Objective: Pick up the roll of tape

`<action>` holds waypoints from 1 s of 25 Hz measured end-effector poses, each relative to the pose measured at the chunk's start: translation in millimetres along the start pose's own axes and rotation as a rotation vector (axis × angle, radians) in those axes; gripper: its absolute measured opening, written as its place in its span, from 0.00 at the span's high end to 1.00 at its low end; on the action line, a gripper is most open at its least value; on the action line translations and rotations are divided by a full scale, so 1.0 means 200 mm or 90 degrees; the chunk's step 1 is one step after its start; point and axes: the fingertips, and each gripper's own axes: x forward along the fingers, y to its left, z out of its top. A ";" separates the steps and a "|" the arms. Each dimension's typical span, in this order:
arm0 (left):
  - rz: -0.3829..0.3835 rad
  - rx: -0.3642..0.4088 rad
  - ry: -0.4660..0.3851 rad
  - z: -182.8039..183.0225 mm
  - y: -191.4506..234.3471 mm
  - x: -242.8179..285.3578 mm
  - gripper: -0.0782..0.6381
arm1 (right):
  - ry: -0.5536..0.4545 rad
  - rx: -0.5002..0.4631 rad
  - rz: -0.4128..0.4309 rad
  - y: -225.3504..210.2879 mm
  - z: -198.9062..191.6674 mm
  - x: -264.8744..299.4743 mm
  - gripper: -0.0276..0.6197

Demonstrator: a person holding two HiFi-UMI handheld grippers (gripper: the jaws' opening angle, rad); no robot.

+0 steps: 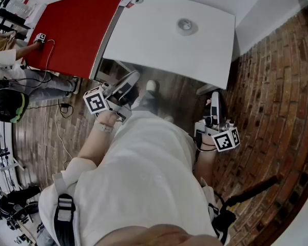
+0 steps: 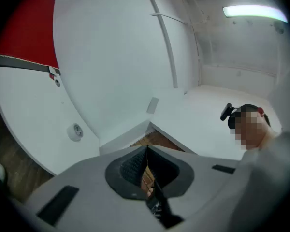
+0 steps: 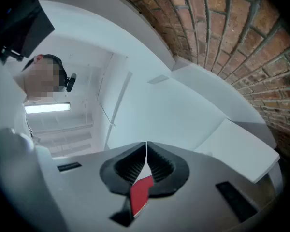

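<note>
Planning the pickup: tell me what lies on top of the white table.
A roll of tape lies on the white table; a small object sits at its far left corner. None of the top is covered.

Your own torso (image 1: 143, 178) fills the lower centre of the head view. It hides the floor (image 1: 36, 155) beneath you and most of both your arms. At the left edge a seated person (image 1: 10, 60) is cut off. The roll of tape (image 1: 186, 26), at upper centre, is too small for you to read any detail. At lower left of the left gripper view it is just as tiny.
</note>
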 end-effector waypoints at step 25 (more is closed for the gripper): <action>0.016 -0.037 0.051 0.49 0.68 0.41 0.88 | 0.044 -0.059 -0.078 -0.35 0.06 0.69 0.92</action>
